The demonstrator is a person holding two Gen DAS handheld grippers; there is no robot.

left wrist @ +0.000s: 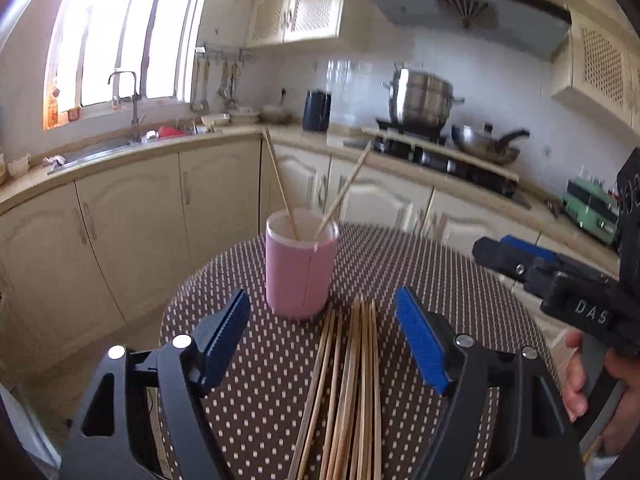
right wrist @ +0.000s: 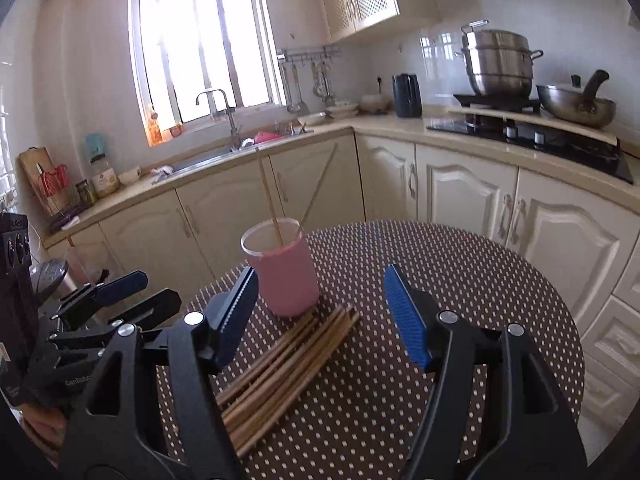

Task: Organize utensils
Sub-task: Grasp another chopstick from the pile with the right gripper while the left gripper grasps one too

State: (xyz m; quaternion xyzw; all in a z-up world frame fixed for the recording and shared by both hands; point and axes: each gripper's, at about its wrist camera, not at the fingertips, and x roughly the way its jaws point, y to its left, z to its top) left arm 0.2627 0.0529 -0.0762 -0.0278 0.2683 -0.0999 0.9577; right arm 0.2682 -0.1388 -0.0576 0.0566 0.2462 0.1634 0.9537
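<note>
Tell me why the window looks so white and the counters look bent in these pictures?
Left wrist view: daylight blows out the window, the fisheye lens bows the counter, and the far wall looks soft while the pink cup is fairly sharp. Right wrist view: the same glare at the window, the cabinets curving outward, and the chopsticks clear.

Pink cup [left wrist: 301, 272] just beyond chopsticks [left wrist: 352, 392]

Round table [right wrist: 460, 280], covered by brown cloth with white dots. Pink cup [right wrist: 286, 276] stands upright on it, toward the far edge; two chopsticks lean inside. Bundle of loose wooden chopsticks [right wrist: 280, 372] lies flat on the cloth, far ends just beside the cup's base.
</note>
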